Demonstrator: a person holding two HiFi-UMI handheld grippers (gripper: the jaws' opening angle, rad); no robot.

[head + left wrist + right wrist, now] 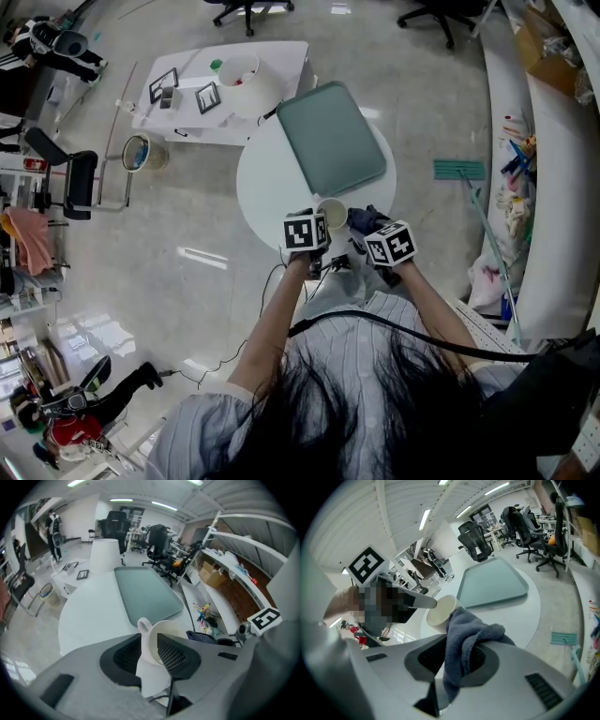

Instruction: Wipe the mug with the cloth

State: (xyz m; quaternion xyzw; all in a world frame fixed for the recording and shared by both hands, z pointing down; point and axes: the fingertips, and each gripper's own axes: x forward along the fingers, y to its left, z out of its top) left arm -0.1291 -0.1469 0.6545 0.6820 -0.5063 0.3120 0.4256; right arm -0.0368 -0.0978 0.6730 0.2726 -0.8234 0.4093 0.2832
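Your left claw (151,654) pinched the wall of the one mug (165,629) over the round counter (93,611). Your right claw (457,660) pinched the one cloth (461,630) just beside it.

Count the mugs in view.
1. The white mug is clamped in the left tool at the round table's near edge, next to the cloth in the right tool. No other shows, though the cluttered shelves could hide one.
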